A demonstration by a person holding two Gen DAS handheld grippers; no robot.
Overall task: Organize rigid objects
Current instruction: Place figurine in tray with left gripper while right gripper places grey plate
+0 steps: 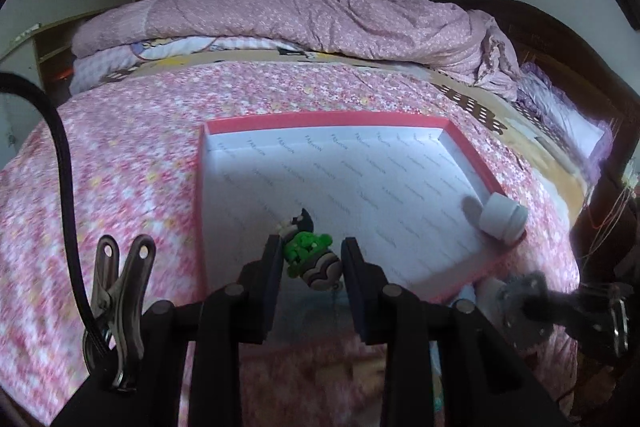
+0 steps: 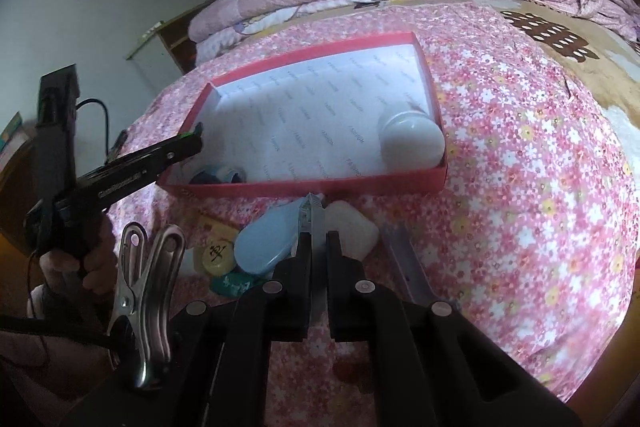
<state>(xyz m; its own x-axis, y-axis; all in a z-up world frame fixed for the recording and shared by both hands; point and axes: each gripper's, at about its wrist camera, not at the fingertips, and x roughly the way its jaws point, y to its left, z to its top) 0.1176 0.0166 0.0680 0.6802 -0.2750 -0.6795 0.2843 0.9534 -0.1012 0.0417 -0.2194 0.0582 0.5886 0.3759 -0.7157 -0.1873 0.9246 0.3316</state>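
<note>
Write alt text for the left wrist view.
The left gripper holds a small green toy figure between its fingers above the near edge of a red-rimmed box on a pink floral bedspread. A white jar lies in the box's right corner.

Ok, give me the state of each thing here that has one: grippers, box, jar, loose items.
left gripper: shut on green figurine, over the box
right gripper: shut on thin metal piece
red box: open, no lid
white jar: on its side in the box corner
blue case: outside the box, on the bedspread
</note>
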